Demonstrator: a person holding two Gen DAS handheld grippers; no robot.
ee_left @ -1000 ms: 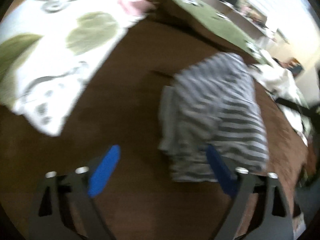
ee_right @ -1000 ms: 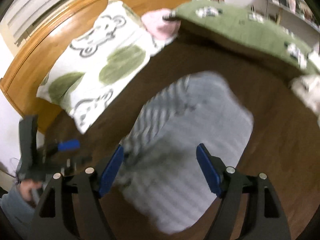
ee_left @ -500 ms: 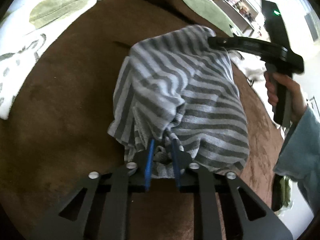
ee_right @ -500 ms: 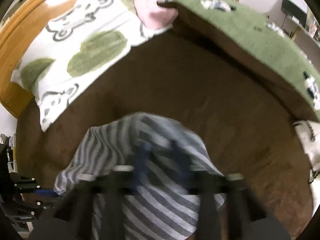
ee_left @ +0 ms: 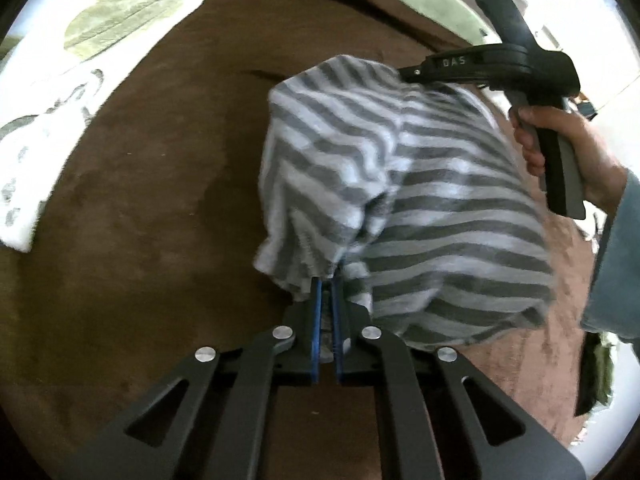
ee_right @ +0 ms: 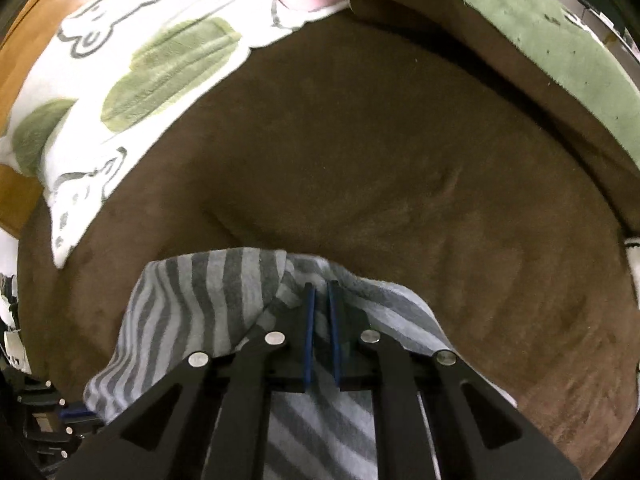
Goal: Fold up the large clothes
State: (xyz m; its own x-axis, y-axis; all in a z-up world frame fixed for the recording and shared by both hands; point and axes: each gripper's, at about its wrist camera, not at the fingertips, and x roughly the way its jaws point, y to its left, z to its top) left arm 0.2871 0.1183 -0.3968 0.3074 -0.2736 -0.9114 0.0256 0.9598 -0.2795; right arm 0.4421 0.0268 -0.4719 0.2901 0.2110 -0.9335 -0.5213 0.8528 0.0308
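Note:
A grey-and-white striped garment (ee_left: pixel 420 200) lies bunched on the brown bed cover (ee_left: pixel 140 220). My left gripper (ee_left: pixel 326 284) is shut on the garment's near edge, with cloth pinched between the blue pads. In the left wrist view the right gripper's black body (ee_left: pixel 500 64) reaches into the garment's far top corner, held by a hand (ee_left: pixel 560 140). In the right wrist view my right gripper (ee_right: pixel 321 290) is shut on the striped garment (ee_right: pixel 208 304), its tips at the far folded edge; cloth shows between the pads.
A white pillow with green patches (ee_right: pixel 132 76) lies at the upper left against a wooden headboard (ee_right: pixel 16 40). A green blanket over a brown roll (ee_right: pixel 520 28) runs along the upper right. A blue sleeve (ee_left: pixel 616 264) is at the right edge.
Both grippers went from wide open above the garment to shut on its edges. The right gripper dropped to the far corner; the left closed on the near edge.

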